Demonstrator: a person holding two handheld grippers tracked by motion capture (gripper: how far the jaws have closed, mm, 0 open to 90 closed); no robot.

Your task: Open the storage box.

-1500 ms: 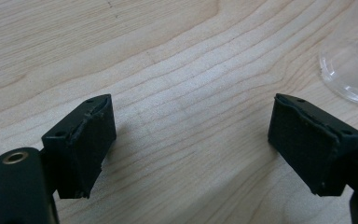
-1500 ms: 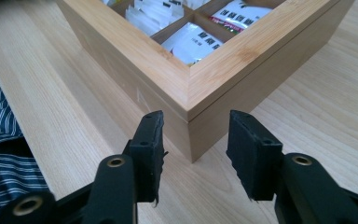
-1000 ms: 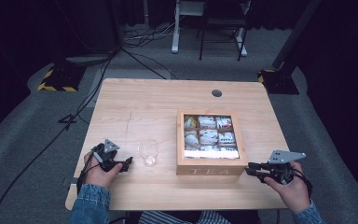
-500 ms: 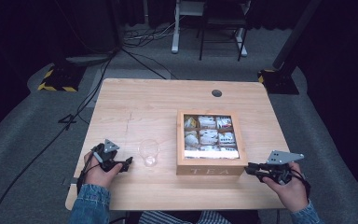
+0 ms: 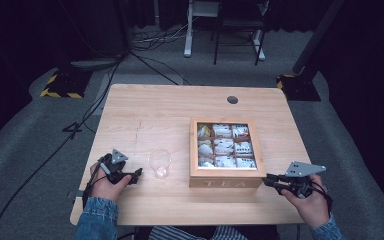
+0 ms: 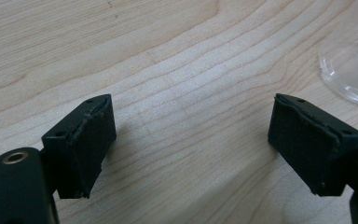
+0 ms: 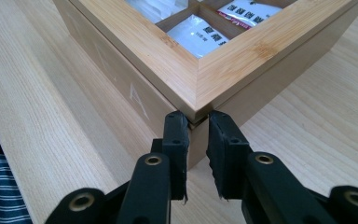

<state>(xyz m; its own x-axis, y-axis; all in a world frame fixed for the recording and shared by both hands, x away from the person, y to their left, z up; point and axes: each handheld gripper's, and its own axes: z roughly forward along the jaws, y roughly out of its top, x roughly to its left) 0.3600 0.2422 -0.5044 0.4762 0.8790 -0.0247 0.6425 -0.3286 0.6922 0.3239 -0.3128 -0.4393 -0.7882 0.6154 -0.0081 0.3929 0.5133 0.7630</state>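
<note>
A wooden tea box point(image 5: 194, 150) with its lid open stands right of the table's middle, its compartments holding tea bags point(image 5: 224, 147). My right gripper point(image 5: 267, 181) lies at the box's near right corner. In the right gripper view its jaws point(image 7: 196, 126) stand nearly together, pinching that corner of the tea box point(image 7: 242, 56). A clear empty glass point(image 5: 159, 163) stands left of the box. My left gripper point(image 5: 135, 175) rests just left of the glass, open. In the left gripper view its wide-apart jaws point(image 6: 191, 140) have only bare wood between them, and the glass point(image 6: 349, 70) sits at the upper right.
The light wooden table point(image 5: 145, 110) has a round cable hole point(image 5: 232, 99) near its far edge. A chair and a desk leg stand on the grey floor beyond. Cables run down the floor at the left.
</note>
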